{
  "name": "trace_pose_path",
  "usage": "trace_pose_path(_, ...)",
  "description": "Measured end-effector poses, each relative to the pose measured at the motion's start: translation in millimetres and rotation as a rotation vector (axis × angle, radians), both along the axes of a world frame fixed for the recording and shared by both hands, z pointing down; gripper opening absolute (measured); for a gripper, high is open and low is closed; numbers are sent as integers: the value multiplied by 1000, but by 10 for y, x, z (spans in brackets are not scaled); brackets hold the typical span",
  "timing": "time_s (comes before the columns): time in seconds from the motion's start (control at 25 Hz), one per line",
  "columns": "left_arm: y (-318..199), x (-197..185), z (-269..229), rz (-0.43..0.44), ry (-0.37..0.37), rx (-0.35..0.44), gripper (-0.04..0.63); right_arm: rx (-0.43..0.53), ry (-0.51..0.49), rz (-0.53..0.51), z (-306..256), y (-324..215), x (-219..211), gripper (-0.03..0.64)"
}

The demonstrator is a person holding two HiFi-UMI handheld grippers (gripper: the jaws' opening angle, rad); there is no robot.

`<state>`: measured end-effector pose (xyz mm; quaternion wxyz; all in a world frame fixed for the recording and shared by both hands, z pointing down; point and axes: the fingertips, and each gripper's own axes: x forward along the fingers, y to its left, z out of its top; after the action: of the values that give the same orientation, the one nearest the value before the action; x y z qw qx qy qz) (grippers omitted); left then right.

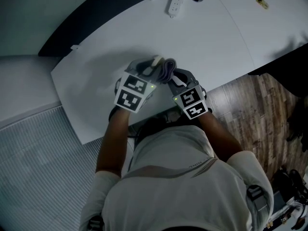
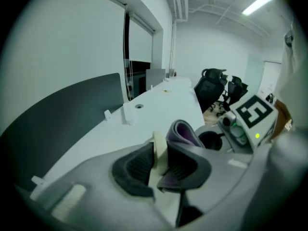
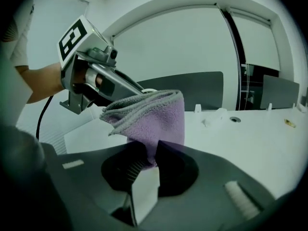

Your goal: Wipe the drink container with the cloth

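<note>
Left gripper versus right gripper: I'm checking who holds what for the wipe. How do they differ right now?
The left gripper clamps the cream drink container; the right gripper clamps the purple cloth. The left gripper's jaws hold a narrow upright edge; the right gripper's pinch soft folds bulging above them. Both grip something, close together over the white table.

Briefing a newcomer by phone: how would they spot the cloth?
On the white desk, find the front edge nearest the person. There the cloth, pinched in the right claw, is purple fleece, unlike the pale container in the left claw.
</note>
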<state>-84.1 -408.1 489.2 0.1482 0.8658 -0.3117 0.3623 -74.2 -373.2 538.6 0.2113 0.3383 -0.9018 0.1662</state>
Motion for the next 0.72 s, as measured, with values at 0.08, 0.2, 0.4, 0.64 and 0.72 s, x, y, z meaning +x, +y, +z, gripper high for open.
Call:
trace_pose_path(0.08,-8,-10,-5,-1,2,-3,84,-23,8,-5,87,-28,-36,64)
trace_pose_path(0.2,-8,-13,-14,-5,6,-3,83,-61,21,-2,274,-49,-48,64)
trace_pose_path(0.4,6,1,-19,-5,11,-6,83,-117,82,-31,625,-46,-36,64)
trace_pose_path(0.64,0,-18,-14,-9,23,-7,84,-105,14,-41,656,-51,72,66)
trace_pose_path(0.72,-8,-17,-14,-12,28,-5,83,-119,-87,14,473,-98,264,64)
